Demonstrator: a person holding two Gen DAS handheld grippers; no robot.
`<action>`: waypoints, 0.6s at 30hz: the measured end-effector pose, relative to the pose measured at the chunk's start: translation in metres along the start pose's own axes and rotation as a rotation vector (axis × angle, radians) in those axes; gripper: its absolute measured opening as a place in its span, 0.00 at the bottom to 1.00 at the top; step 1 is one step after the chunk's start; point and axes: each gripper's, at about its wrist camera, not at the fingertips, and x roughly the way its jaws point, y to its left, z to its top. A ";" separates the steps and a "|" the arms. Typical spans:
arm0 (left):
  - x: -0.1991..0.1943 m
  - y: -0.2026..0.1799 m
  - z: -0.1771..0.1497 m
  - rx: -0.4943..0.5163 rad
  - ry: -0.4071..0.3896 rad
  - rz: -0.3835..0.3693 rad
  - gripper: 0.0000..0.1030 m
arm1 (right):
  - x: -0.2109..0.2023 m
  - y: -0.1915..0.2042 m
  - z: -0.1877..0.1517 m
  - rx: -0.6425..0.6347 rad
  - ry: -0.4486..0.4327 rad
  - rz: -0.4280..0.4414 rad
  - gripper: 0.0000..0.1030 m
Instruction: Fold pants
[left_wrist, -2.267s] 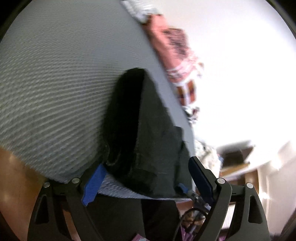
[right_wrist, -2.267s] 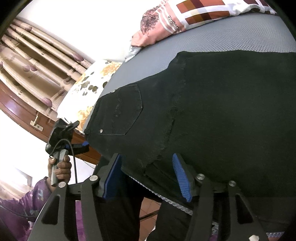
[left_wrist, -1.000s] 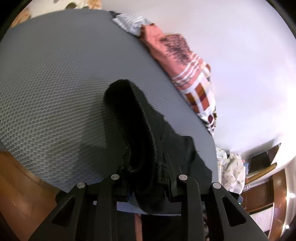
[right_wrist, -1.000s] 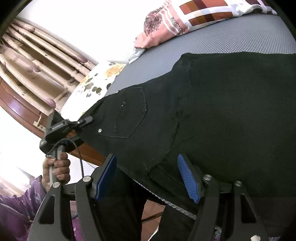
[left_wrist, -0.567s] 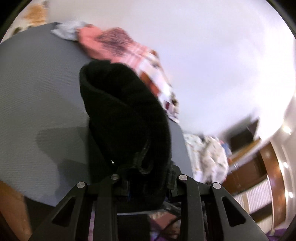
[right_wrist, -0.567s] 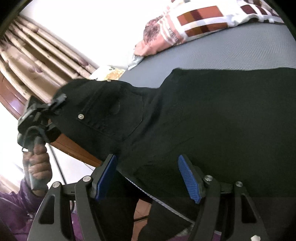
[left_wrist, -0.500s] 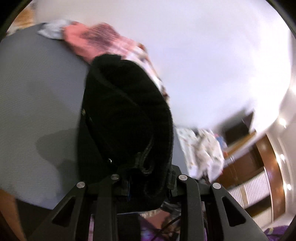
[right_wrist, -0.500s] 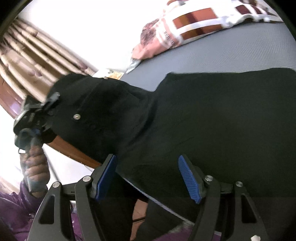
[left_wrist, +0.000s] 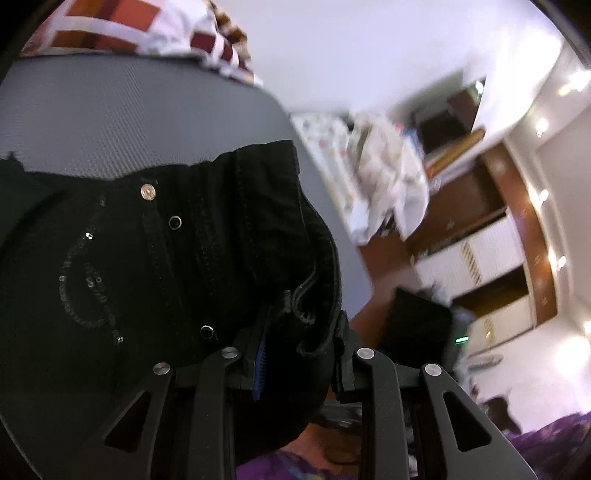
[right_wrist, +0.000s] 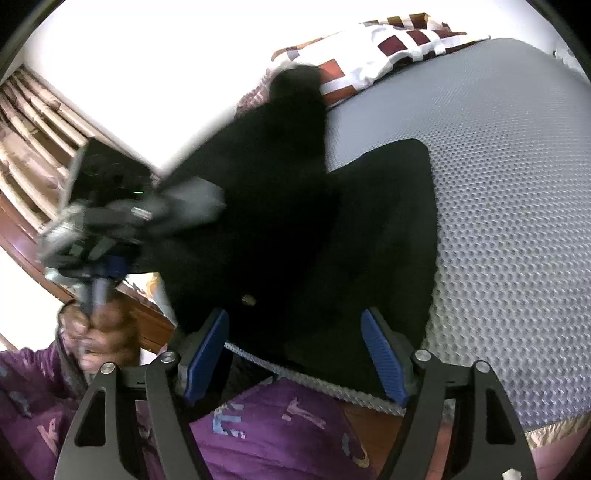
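Black pants (left_wrist: 155, 266), flat a moment ago, now rise at the waistband, pinched in the left gripper (left_wrist: 301, 341) and swung over the legs, probably the first fold. Right gripper (right_wrist: 295, 354) waits, jaws apart, at the grey mattress (right_wrist: 517, 192) edge; checked blanket (right_wrist: 388, 55) behind.

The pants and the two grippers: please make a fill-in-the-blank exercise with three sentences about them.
1. The left gripper is shut on the ____ pants.
2. The right gripper has its jaws ____, with nothing between them.
3. The pants lie partly on a ____ mattress with a honeycomb texture.

Missing words: black; open; grey
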 end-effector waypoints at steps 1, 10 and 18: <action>0.007 -0.001 0.000 0.015 0.013 0.018 0.29 | -0.001 -0.001 -0.001 -0.005 -0.006 0.000 0.69; 0.028 -0.042 0.011 0.097 0.130 -0.035 0.67 | -0.018 -0.017 -0.019 0.027 -0.033 0.020 0.69; -0.026 -0.071 0.035 0.165 0.015 -0.198 0.76 | -0.046 -0.025 -0.020 0.055 -0.042 -0.030 0.70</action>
